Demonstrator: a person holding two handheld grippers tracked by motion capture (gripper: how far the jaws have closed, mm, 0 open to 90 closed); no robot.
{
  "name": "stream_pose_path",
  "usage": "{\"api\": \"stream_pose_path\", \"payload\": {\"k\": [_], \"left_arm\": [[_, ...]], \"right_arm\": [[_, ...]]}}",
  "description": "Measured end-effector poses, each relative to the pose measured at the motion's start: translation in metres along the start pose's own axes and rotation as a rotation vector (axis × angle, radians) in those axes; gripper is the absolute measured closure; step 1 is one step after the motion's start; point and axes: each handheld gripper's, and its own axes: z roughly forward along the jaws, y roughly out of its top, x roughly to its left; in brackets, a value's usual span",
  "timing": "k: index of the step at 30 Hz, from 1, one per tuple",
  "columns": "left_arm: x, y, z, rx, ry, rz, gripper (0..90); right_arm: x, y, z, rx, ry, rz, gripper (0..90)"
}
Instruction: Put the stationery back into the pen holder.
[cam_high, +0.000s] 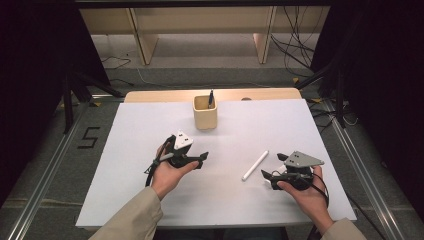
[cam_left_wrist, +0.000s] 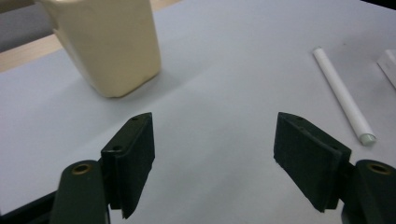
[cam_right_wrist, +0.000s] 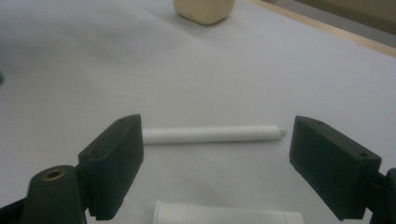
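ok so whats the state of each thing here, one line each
left gripper: open, nothing between the jaws
right gripper: open, aimed at the white pen, not touching it
white pen: lying flat on the white table, loose
cream cup: upright, a dark pen standing in it
second white tube: flat on the table by the right gripper

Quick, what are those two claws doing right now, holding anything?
Left claw: open, holding nothing.
Right claw: open, empty, facing the white plastic pen lying on the table.
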Motion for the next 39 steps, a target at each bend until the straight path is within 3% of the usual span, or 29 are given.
{"api": "stream_pose_path", "payload": {"k": [10,15,26,39], "left_arm": [[-0.03,-0.003,0.018,0.046,-0.071,0.033,29.5],[-0.041,0.001,0.023,0.047,-0.082,0.035,30.1],[-0.076,0.009,0.048,0.075,-0.158,0.07,34.2],[-0.102,0.02,0.082,0.141,-0.153,0.086,41.5]], "right_arm": [[-0.001,0.0,0.0,0.004,-0.007,0.006,18.6],[-0.002,-0.001,0.001,0.012,-0.024,0.016,20.3],[-0.005,-0.002,0.002,0.021,-0.07,0.057,23.3],[-0.011,-0.003,0.002,0.039,-0.112,0.094,23.8]]}}
